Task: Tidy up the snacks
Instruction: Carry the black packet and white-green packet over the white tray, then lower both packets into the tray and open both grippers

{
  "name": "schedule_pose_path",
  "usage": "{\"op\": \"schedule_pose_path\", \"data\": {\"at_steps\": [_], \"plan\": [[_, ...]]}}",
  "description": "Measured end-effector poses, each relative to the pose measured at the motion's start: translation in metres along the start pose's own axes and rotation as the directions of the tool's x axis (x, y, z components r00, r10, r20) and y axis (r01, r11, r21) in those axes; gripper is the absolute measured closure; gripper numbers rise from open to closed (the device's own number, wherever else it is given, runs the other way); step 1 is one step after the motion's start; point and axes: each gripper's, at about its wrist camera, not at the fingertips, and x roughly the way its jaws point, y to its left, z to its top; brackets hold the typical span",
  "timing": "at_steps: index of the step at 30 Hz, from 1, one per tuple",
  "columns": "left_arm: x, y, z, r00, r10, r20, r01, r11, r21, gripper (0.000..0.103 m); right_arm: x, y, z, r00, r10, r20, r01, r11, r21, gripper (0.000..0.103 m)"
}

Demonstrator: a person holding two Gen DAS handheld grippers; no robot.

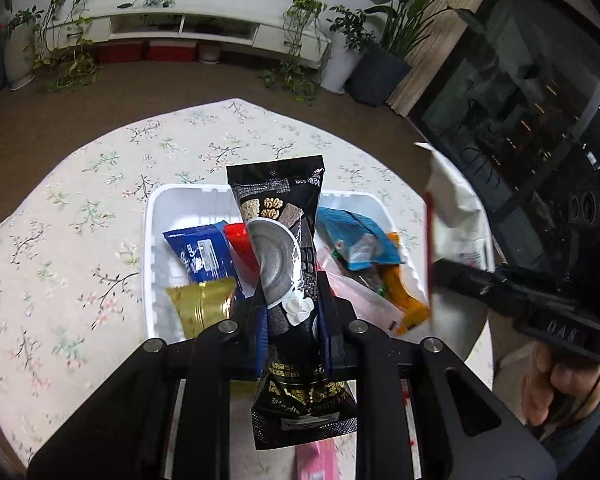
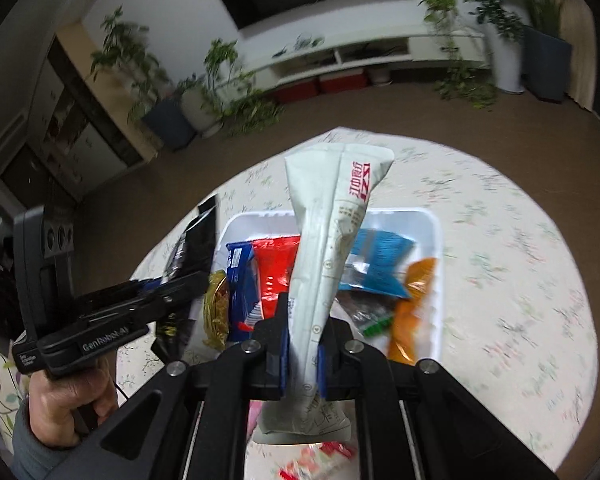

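My left gripper (image 1: 292, 312) is shut on a long black snack packet (image 1: 288, 248) and holds it above a white tray (image 1: 156, 208) on the floral tablecloth. My right gripper (image 2: 304, 344) is shut on a long white packet (image 2: 332, 240) with red lettering, held above the same tray (image 2: 432, 224). In the tray lie a blue packet (image 1: 198, 256), a red packet (image 1: 240, 244), a gold packet (image 1: 200, 304), a light-blue packet (image 1: 356, 240) and an orange packet (image 1: 404, 300). The white packet shows at the right edge of the left wrist view (image 1: 452, 196); the black one at the left of the right wrist view (image 2: 192, 248).
A round table with a floral cloth (image 1: 80, 208) holds the tray. A pink-and-red packet (image 2: 320, 460) lies on the cloth below the right gripper. Brown floor, potted plants (image 1: 300, 40) and a white TV bench (image 1: 180, 28) lie beyond. A dark cabinet (image 1: 520, 100) stands at right.
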Motion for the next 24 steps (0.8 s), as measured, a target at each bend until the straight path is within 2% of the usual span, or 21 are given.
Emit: {"op": "schedule_pose_path", "data": {"at_steps": [7,13,24], "plan": [[0.036,-0.004,0.003,0.998,0.046,-0.032,-0.046,0.999,0.028,0.085,0.045,0.006,0.004,0.997,-0.027,-0.068,0.023,0.998,-0.051,0.092],[0.057,-0.002,-0.008,0.996,0.076,-0.055,-0.074,0.997,0.029,0.085,0.073,0.004,0.004,0.992,-0.045,-0.12,0.037,0.997,-0.065,0.092],[0.073,0.003,-0.021,0.994,0.089,-0.07,-0.088,0.996,0.013,0.084,0.09,-0.007,0.0,0.989,-0.072,-0.132,0.065,0.996,-0.058,0.091]]}}
